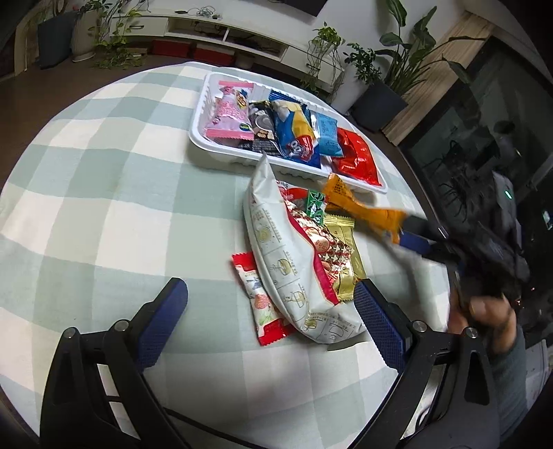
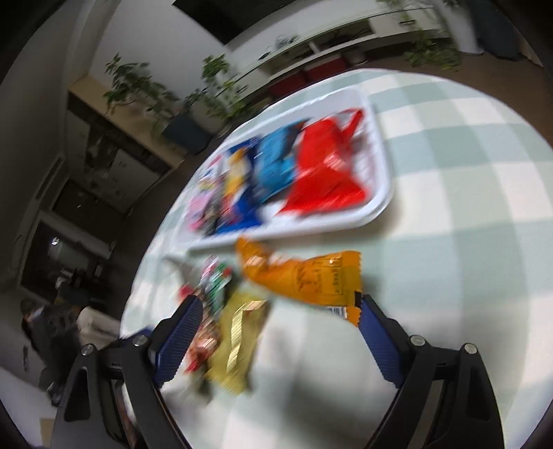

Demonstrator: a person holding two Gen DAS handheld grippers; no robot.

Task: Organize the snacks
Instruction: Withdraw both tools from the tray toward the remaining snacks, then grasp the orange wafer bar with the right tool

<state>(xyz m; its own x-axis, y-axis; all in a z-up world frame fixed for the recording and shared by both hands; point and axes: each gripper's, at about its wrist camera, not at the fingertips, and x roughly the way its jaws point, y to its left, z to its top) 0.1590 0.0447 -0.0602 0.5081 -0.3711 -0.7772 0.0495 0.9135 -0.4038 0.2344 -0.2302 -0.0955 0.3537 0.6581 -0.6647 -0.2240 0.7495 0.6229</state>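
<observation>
A white tray (image 1: 238, 161) (image 2: 345, 222) at the back of the table holds pink, black, blue, light blue and red snack packets. In front of it lies a loose pile: a large white bag (image 1: 283, 262), a red-and-white packet (image 1: 259, 297), a gold packet (image 1: 342, 255) (image 2: 238, 342), a green packet (image 1: 316, 207) and an orange packet (image 1: 363, 210) (image 2: 311, 276). My left gripper (image 1: 271, 311) stands open around the near end of the white bag without pressing it. My right gripper (image 2: 278, 324) (image 1: 411, 231) is open; the orange packet's corner lies at its right fingertip. The right wrist view is blurred.
The round table (image 1: 103, 193) has a green-and-white checked cloth. A hand (image 1: 484, 311) holds the right gripper at the table's right edge. Potted plants (image 1: 376, 86) and a low white shelf (image 1: 221, 31) stand behind the table.
</observation>
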